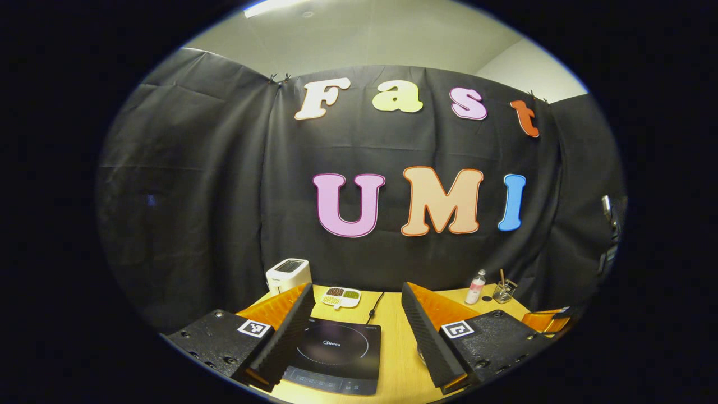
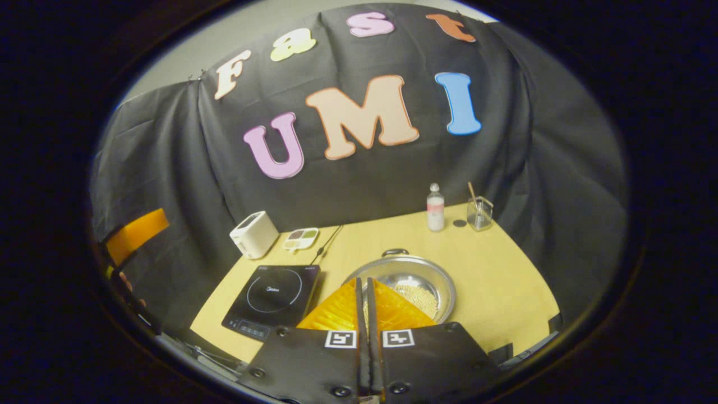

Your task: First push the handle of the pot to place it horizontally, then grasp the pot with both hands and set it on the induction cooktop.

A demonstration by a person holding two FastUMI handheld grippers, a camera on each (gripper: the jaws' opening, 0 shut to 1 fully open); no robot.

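Wooden table (image 2: 505, 292) against the black booth wall. My left hand-held gripper (image 1: 359, 331) is spread wide, holding nothing, above the induction cooktop (image 1: 336, 350). My right hand-held gripper (image 2: 363, 297) is clenched tight on nothing, over the near rim of the steel pot (image 2: 412, 280). Pot sits on the table just right of the cooktop, one handle (image 2: 395, 252) at its far rim. Toaster (image 2: 253, 234), divided dish (image 2: 300, 238), bottle (image 2: 435, 208), glass jar (image 2: 479, 213) along the back.
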